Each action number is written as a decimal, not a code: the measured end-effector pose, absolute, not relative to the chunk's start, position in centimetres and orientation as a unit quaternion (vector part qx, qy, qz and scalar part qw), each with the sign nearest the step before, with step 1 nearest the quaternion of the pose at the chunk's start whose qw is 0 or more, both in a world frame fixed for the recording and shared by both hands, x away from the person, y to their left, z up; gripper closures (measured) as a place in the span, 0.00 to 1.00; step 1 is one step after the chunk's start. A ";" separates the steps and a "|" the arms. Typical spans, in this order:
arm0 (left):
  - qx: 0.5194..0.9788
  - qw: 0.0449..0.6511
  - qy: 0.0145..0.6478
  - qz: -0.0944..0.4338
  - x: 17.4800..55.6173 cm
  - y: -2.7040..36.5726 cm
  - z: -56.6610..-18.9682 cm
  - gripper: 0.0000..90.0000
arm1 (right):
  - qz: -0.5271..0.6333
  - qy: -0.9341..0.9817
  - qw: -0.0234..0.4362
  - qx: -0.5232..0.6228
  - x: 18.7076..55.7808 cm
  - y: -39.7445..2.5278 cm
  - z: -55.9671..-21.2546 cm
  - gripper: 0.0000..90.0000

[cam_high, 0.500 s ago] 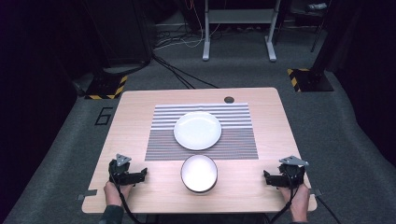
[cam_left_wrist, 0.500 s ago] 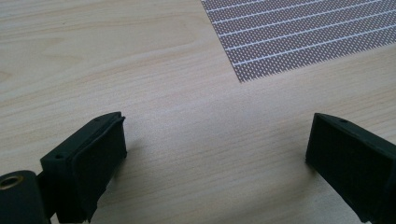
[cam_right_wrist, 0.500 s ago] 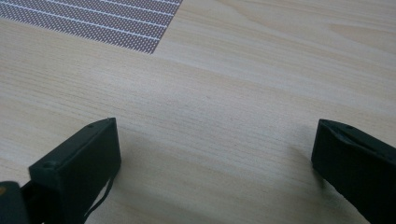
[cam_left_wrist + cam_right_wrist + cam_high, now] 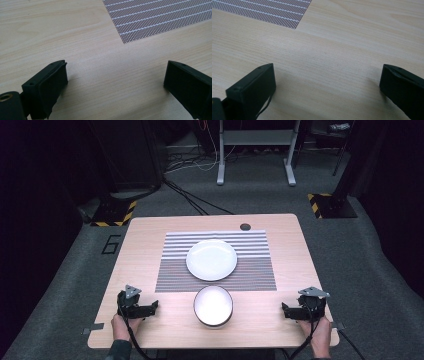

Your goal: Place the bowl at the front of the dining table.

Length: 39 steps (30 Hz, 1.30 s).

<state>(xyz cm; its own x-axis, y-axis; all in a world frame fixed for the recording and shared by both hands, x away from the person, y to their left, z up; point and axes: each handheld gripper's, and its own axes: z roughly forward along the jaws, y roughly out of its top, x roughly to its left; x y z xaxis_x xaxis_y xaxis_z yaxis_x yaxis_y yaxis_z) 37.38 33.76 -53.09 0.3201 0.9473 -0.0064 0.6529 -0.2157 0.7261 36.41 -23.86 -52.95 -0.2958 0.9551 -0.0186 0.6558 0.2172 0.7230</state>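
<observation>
A white plate (image 4: 211,259) lies on a striped placemat (image 4: 216,262) in the middle of the wooden table (image 4: 150,235). Just in front of the mat stands a white bowl (image 4: 213,305) with a dark rim. My left gripper (image 4: 150,307) rests on the table at the front left, its tips pointing toward the bowl. At the front right my right gripper (image 4: 286,309) also points inward toward the bowl. Both are open, jaws wide apart over bare wood, as the left gripper (image 4: 115,80) and right gripper (image 4: 327,82) show in their own views.
A small dark hole (image 4: 245,226) marks the table's far edge. A corner of the placemat (image 4: 160,17) lies ahead of the left gripper, and the placemat (image 4: 262,10) ahead of the right. Beyond the table are a metal stand (image 4: 255,150), floor cables and yellow-black striped bases (image 4: 115,212).
</observation>
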 end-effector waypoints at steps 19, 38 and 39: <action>0.732 0.335 0.551 0.219 37.5 33.3 -52.6 0.05 | 0.300 0.748 0.247 0.538 36.3 -23.7 -52.6 0.01; 0.745 0.364 0.516 0.216 36.9 32.0 -49.8 0.05 | 0.329 0.753 0.242 0.515 35.6 -22.4 -49.6 0.03; 0.743 0.367 0.516 0.217 36.8 32.0 -49.7 0.05 | 0.332 0.754 0.240 0.514 35.6 -22.2 -49.4 0.03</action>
<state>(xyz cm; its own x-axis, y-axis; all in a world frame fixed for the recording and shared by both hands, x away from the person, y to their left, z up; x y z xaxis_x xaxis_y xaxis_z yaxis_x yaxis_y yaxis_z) 36.85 32.00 -49.66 0.3744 0.9255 -0.0562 0.6071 -0.1989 0.7693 35.63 -22.21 -49.44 -0.3558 0.9343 -0.0213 0.6153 0.2513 0.7472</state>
